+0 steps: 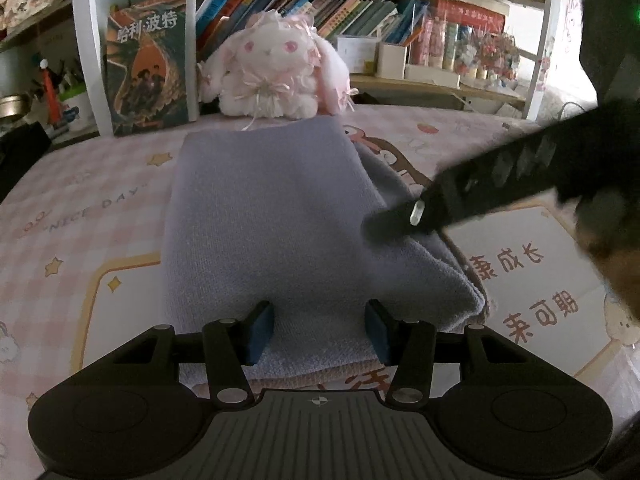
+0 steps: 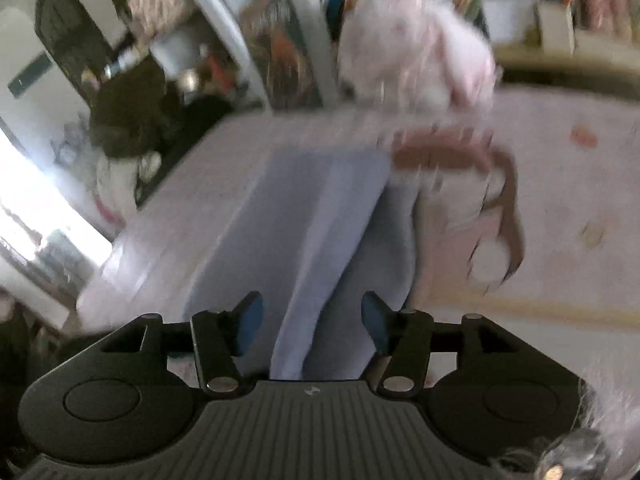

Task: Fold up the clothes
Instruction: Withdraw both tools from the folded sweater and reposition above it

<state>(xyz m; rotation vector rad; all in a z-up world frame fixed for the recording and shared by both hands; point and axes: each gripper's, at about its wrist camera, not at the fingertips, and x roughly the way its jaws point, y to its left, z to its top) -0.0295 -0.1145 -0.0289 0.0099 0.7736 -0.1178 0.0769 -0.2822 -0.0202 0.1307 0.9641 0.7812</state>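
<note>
Left hand-held gripper (image 1: pixel 319 330) spread wide, grasping nothing, poised over the near edge of the folded lavender cloth (image 1: pixel 264 216). Right hand-held gripper (image 2: pixel 312 322) likewise parted and empty, blurred, with a raised fold of cloth passing between its pads (image 2: pixel 250 326). Cloth lying on the pink patterned bed (image 1: pixel 80 208), just before a white plush rabbit (image 1: pixel 276 68) and a bookshelf (image 1: pixel 360 4).
</note>
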